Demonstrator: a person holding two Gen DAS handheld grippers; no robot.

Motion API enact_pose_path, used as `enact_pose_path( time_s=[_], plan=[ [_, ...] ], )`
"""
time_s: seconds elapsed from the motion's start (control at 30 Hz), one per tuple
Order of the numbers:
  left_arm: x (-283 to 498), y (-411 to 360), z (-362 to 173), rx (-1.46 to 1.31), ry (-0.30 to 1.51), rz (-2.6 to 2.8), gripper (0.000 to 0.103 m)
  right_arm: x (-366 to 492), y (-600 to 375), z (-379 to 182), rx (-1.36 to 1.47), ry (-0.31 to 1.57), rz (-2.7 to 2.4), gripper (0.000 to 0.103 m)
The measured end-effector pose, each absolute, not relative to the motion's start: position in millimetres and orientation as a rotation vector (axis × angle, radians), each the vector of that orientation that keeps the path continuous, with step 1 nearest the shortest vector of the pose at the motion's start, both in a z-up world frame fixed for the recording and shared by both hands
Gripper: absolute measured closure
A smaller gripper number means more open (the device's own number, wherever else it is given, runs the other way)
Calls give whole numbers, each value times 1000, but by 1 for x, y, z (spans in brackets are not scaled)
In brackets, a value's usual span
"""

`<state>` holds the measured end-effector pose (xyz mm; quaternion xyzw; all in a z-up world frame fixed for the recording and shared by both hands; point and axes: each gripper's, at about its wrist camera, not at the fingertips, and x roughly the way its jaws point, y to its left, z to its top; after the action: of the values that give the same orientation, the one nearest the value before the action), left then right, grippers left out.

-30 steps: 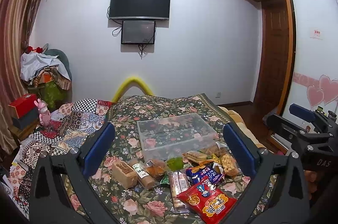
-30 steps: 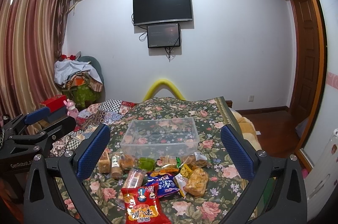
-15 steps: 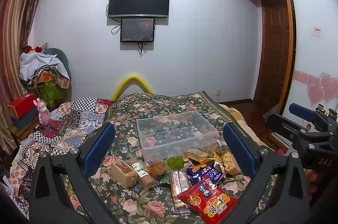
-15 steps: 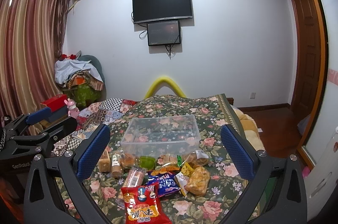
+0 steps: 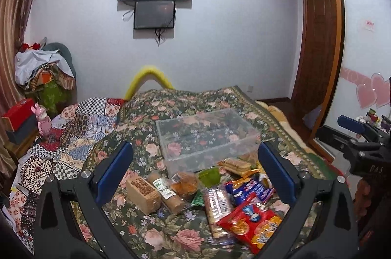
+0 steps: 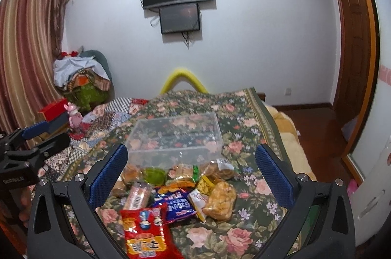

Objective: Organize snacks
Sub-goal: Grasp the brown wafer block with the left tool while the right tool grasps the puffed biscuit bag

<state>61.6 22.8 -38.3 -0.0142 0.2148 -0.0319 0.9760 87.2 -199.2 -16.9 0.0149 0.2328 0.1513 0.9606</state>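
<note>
A clear plastic box (image 5: 207,137) stands empty on the flowered bedspread; it also shows in the right wrist view (image 6: 176,134). Several snacks lie in front of it: a red packet (image 5: 251,226) (image 6: 146,232), a blue packet (image 5: 249,189) (image 6: 176,205), a brown cake block (image 5: 143,191), a green cup (image 5: 209,173) (image 6: 154,173), a bag of yellow puffs (image 6: 220,200). My left gripper (image 5: 195,171) is open and empty above the snacks. My right gripper (image 6: 190,173) is open and empty above them too.
The bed's right edge (image 6: 288,137) drops to a wooden floor. A patchwork quilt (image 5: 73,137) lies at the left. A red box and pink toy (image 5: 40,115) sit beside the bed. The other gripper shows at each view's side (image 5: 361,144) (image 6: 31,149).
Both grippers have come a little lower and closer to the snacks and the box. Both stay open. Nothing on the bed has moved.
</note>
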Motion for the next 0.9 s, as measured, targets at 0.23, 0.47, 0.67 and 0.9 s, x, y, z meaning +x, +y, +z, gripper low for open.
enact_pose_path(
  time_s=[0.23, 0.47, 0.67, 0.9],
  plan=[
    [97, 41, -69, -20, 545, -44, 16, 123, -211, -51, 39, 609, 278, 0],
    [133, 60, -107, 27, 656, -13, 19, 147, -217, -81, 19, 721, 260, 0],
    [161, 86, -144, 20, 766, 41, 19, 162, -220, -102, 7, 795, 248, 0],
    [182, 113, -174, -37, 846, 97, 29, 169, -218, -116, 20, 847, 250, 1]
  ],
)
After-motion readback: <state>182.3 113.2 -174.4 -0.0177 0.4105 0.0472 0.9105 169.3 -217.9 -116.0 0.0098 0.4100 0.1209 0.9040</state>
